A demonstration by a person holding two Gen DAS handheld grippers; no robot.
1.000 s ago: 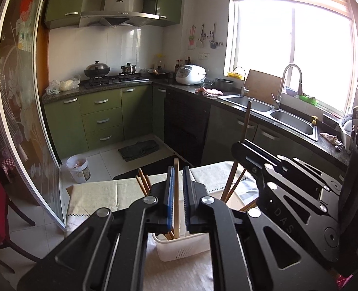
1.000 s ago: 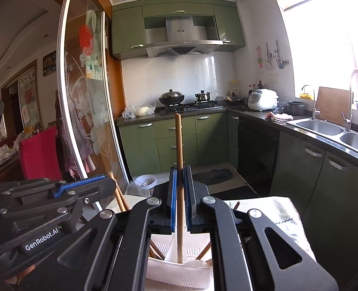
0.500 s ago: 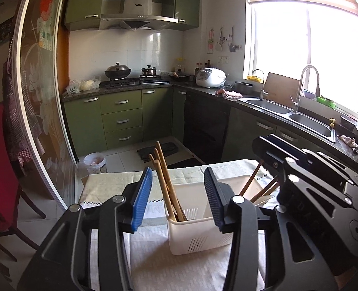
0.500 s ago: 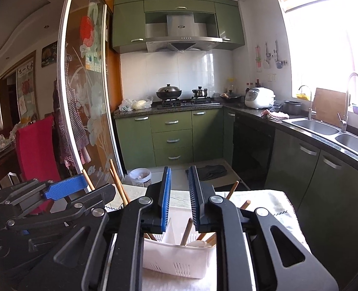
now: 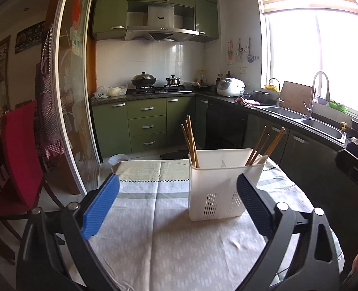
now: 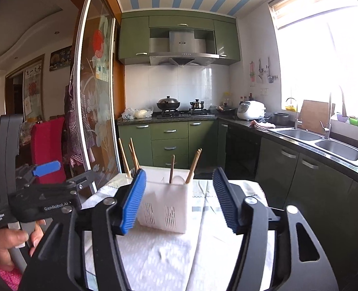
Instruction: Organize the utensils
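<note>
We see the white utensil caddy [image 5: 223, 184] upright on the cloth-covered surface [image 5: 169, 237], with chopsticks [image 5: 190, 141] leaning in its compartments. Our left tool [image 5: 176, 208] and right tool [image 6: 179, 200] have just been opening; both stand spread, nothing between their pads, short of the caddy.

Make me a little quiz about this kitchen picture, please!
1. True or false: the left tool is gripping a chopstick.
2. What colour is the utensil holder on the tablecloth: A white, B red, C green?
3. Fill in: wooden chopsticks stand in the holder's left and ____ ends.

Key: 1 false, both tools stand open with nothing between them, having just been opening. 2 A. 3 right.
</note>
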